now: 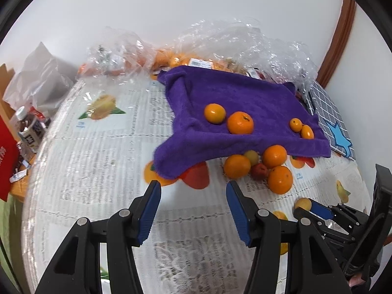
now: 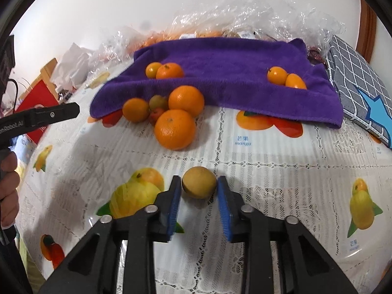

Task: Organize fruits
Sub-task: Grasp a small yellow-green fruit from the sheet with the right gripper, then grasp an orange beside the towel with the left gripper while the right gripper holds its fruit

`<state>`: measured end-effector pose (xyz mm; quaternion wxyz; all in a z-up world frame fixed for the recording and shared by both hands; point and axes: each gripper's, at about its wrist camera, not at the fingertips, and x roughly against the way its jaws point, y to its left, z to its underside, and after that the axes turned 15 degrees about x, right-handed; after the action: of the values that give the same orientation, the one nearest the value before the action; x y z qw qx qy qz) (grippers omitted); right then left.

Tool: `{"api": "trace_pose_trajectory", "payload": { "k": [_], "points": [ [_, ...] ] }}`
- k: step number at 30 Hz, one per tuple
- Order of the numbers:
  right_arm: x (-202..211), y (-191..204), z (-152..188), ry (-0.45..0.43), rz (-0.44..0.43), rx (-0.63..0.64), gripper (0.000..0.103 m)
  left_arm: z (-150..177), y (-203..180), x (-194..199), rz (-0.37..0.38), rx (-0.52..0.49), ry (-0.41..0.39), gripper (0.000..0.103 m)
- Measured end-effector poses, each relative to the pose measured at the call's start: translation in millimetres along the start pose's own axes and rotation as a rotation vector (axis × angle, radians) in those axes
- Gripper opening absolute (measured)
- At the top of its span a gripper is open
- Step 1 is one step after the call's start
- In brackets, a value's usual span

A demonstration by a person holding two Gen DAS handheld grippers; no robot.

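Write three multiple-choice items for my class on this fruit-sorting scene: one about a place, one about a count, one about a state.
1. Where is the yellow-brown fruit?
A. on the purple towel
B. between the right tool's fingers
C. inside the plastic bag

2. How many fruits lie on the purple towel?
A. two
B. four
C. seven

3. What state is the left tool in?
A. open and holding nothing
B. shut on an orange
C. shut on the towel

Answers:
1 B: the fruit sits on the tablecloth between the blue pads of the right tool.
2 B: two pairs of orange fruits rest on the towel, the other fruits lie off it.
3 A: its fingers stand wide apart with only tablecloth between them.
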<state>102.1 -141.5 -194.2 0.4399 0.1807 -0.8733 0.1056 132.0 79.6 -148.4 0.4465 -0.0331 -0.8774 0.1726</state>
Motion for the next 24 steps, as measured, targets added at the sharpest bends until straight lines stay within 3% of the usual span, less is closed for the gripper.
{"api": "trace_pose_trajectory", "payload": {
  "k": [8, 24],
  "points": [
    [17, -15, 8, -0.032, 0.049, 0.017, 0.029, 3, -30, -25, 0.064, -0.019, 0.047, 0.053],
    [38, -66, 21, -0.083, 0.148, -0.029, 0.029, -2, -44, -58, 0.06, 0.009, 0.058, 0.051]
  ]
}}
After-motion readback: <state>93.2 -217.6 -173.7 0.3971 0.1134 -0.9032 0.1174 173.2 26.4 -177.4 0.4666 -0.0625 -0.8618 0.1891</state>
